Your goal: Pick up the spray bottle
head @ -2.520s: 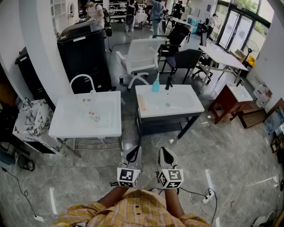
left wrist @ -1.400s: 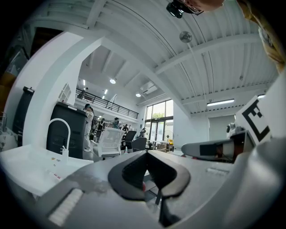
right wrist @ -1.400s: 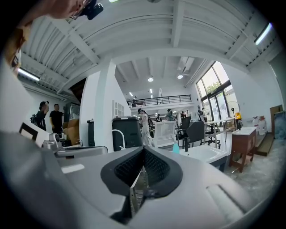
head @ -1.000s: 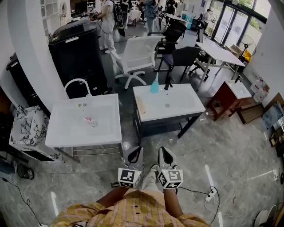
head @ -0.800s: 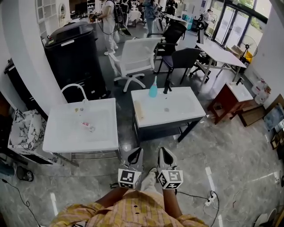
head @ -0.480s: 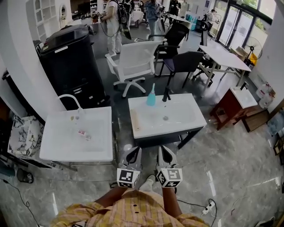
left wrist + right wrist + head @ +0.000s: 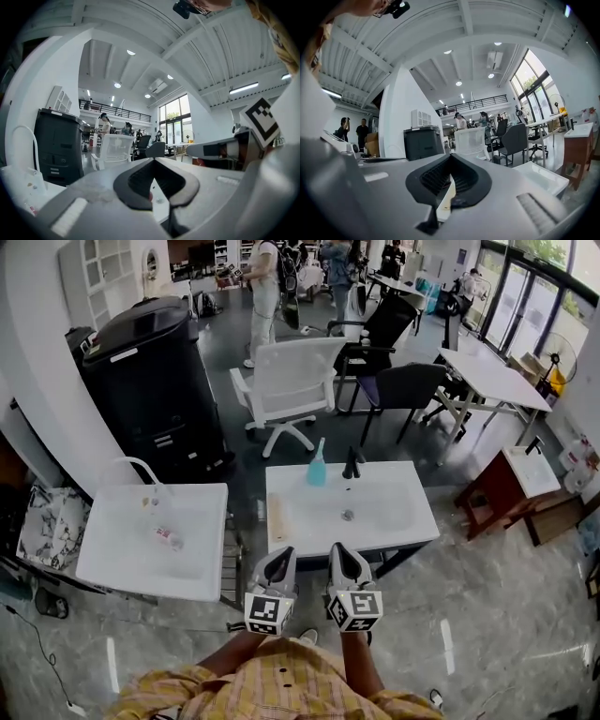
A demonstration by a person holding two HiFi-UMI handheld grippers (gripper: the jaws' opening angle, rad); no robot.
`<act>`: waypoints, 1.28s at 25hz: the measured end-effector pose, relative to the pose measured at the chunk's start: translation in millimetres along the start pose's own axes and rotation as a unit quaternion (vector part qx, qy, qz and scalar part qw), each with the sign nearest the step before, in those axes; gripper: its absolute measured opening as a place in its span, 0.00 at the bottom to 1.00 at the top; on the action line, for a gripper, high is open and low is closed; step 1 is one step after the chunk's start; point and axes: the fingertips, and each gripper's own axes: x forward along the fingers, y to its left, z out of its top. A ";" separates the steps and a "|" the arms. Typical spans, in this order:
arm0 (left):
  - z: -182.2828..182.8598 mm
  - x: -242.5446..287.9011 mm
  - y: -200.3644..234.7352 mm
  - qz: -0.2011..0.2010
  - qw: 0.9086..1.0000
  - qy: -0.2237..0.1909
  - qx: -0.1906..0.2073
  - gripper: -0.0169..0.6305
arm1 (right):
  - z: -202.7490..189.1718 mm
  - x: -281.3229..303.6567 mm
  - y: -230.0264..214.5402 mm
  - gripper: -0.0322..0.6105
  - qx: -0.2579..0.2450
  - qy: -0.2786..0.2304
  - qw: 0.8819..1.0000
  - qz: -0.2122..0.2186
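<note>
The teal spray bottle [image 7: 317,465] stands upright at the back edge of the white sink table [image 7: 394,521], beside a black tap [image 7: 352,463]. My left gripper [image 7: 278,562] and right gripper [image 7: 339,557] are held side by side, level, at the table's front edge, well short of the bottle. Both are shut with nothing in them. In the left gripper view the left gripper [image 7: 152,161] points over the tabletop, and in the right gripper view the right gripper [image 7: 451,157] does the same. Neither of these views shows the bottle.
A second white sink [image 7: 122,563] with an arched tap stands at the left, with a small bottle [image 7: 169,538] in it. Behind are a black bin [image 7: 150,362], a white office chair [image 7: 291,381], dark chairs, a white table [image 7: 497,381] and a brown cabinet [image 7: 511,493]. People stand far back.
The whole view has moved forward: the sink table with the bottle has come closer, and both grippers now reach its front edge. Both jaws stay shut.
</note>
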 end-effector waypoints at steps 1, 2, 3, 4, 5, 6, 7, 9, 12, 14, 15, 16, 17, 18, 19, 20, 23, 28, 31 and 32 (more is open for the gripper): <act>-0.9 6.4 -1.3 0.003 1.000 0.002 0.001 0.02 | -1.4 4.2 -5.9 0.05 0.003 0.002 1.000 0.004; -3.2 12.0 -2.6 0.006 1.000 0.005 0.002 0.02 | -3.3 8.0 -11.9 0.05 0.007 0.003 1.000 0.007; -6.1 16.9 -3.9 0.008 1.000 0.008 0.003 0.02 | -5.7 11.3 -17.9 0.05 0.010 0.004 1.000 0.008; -9.3 21.1 -5.0 0.009 1.000 0.011 0.005 0.02 | -8.3 14.0 -23.6 0.05 0.013 0.006 1.000 0.008; -13.1 24.4 -5.6 0.010 1.000 0.015 0.007 0.02 | -11.0 16.2 -28.6 0.05 0.016 0.009 1.000 0.007; -17.0 27.2 -5.8 0.011 1.000 0.021 0.009 0.02 | -13.7 18.0 -32.8 0.05 0.019 0.011 1.000 0.006; -20.4 30.0 -5.7 0.012 1.000 0.027 0.010 0.02 | -16.2 19.8 -36.3 0.05 0.022 0.015 1.000 0.005; -24.4 37.8 -4.6 0.013 0.999 0.036 0.009 0.02 | -19.4 24.4 -42.6 0.05 0.026 0.020 0.999 0.005; -27.6 53.4 -2.9 0.010 0.999 0.041 0.006 0.02 | -23.0 34.4 -51.1 0.05 0.025 0.026 0.999 0.004; -30.6 63.7 -1.7 0.005 0.999 0.045 0.007 0.02 | -27.8 43.7 -58.2 0.05 0.027 0.034 0.999 0.002; -32.1 69.0 -0.4 0.003 0.999 0.047 0.008 0.02 | -30.3 49.2 -62.1 0.05 0.028 0.038 0.999 -0.001; -33.8 74.5 2.2 -0.001 0.999 0.049 0.009 0.02 | -32.4 55.3 -65.8 0.05 0.029 0.042 0.999 -0.004; -35.8 80.7 6.2 -0.004 0.999 0.052 0.009 0.02 | -33.9 62.5 -69.1 0.05 0.030 0.045 0.998 -0.008; -37.5 88.2 11.2 -0.008 0.999 0.053 0.008 0.02 | -34.4 70.9 -72.0 0.05 0.030 0.047 0.998 -0.011; -38.7 97.0 17.3 -0.012 0.998 0.054 0.006 0.02 | -34.2 80.7 -74.7 0.05 0.028 0.047 0.998 -0.014; -39.0 106.7 24.7 -0.015 0.998 0.053 0.003 0.02 | -33.2 91.7 -76.8 0.05 0.025 0.048 0.998 -0.017; -31.4 135.2 50.5 -0.021 0.999 0.045 -0.007 0.02 | -24.1 125.4 -79.2 0.05 0.015 0.048 0.998 -0.022; -18.0 177.2 83.0 -0.037 0.999 0.031 -0.018 0.02 | -6.8 175.7 -87.0 0.05 0.008 0.041 0.998 -0.038; -18.8 190.7 98.0 -0.044 0.998 0.030 -0.025 0.02 | -6.7 195.6 -90.5 0.05 0.005 0.043 0.998 -0.052; -19.8 194.1 102.5 -0.045 0.998 0.030 -0.026 0.02 | -7.2 200.8 -91.6 0.05 0.005 0.043 0.997 -0.056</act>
